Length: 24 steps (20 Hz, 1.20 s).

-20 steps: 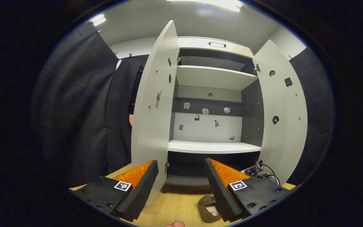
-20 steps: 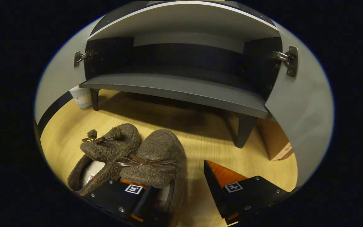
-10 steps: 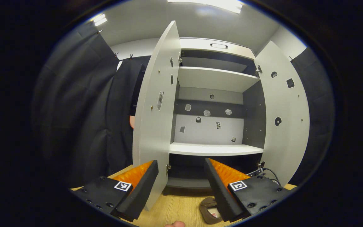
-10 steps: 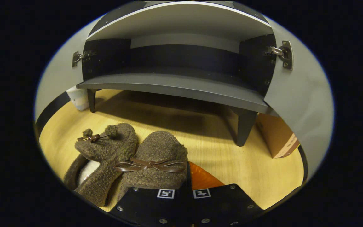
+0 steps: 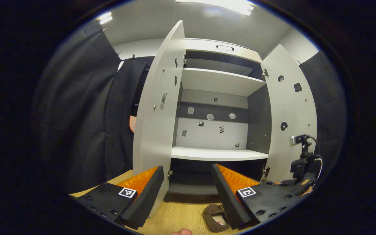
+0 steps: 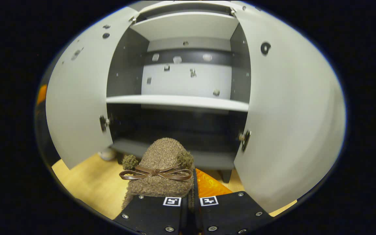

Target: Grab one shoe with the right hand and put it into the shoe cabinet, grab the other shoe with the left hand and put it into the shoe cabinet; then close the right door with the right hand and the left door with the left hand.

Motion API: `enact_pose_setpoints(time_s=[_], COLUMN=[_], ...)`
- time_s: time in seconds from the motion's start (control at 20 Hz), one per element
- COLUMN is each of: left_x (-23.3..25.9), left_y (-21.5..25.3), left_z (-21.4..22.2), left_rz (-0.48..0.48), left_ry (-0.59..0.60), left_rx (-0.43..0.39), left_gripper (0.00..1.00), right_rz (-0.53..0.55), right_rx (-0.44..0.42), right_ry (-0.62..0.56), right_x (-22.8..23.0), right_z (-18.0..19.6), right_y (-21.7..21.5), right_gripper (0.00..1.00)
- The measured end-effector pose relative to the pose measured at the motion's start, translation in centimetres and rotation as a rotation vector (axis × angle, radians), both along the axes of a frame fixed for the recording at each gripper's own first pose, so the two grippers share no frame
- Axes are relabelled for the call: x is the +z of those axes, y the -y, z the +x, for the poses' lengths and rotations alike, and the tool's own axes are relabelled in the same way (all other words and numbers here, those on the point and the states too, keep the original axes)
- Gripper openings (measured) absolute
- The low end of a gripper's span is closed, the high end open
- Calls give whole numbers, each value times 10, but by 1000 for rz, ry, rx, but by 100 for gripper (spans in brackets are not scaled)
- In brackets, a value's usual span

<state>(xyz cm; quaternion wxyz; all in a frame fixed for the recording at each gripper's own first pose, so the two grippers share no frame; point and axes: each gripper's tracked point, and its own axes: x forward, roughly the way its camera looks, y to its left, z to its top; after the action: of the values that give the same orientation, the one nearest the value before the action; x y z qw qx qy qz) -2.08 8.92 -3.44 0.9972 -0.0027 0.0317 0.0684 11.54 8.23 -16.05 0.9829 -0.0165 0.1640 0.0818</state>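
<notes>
floor (image 6: 86, 182): pale wood, bare in front
ceiling light (image 5: 227, 4): long, lit, overhead
curtain (image 5: 86, 107): dark cloth, hanging in folds at left
small camera on stand (image 5: 300, 153): cabled, at right edge

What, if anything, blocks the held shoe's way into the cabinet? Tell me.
Nothing visible does. The right gripper holds the brown shoe in front of the shoe cabinet; both doors stand open to the sides, and the dark lower compartment straight ahead looks bare.
</notes>
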Motion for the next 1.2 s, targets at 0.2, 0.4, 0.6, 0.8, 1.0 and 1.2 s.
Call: enact_pose_setpoints(time_s=[0.2, 0.4, 0.6, 0.8, 1.0, 1.2], left_x=[-5, -16, -21, -29, -33, -36], left_y=[1, -6, -27, -35, -37, -32], left_z=[4, -2, 0, 1, 0, 3], left_rz=[6, -11, 44, 54, 46, 79], left_ry=[-6, -30, -46, -65, -66, -76], left_rx=[-19, -2, 44, 62, 75, 59], left_gripper=[96, 96, 96, 96, 96, 96], right_rz=[58, 4, 9, -28, -55, -47], right_rx=[-38, -132, -180, -216, -227, -204], right_ry=[108, 83, -64, -154, -278, -276], right_x=[77, 101, 89, 70, 36, 49], right_z=[81, 178, 256, 307, 306, 295], right_y=[-3, 13, 12, 16, 21, 28], right_gripper=[7, 7, 7, 10, 19, 49])
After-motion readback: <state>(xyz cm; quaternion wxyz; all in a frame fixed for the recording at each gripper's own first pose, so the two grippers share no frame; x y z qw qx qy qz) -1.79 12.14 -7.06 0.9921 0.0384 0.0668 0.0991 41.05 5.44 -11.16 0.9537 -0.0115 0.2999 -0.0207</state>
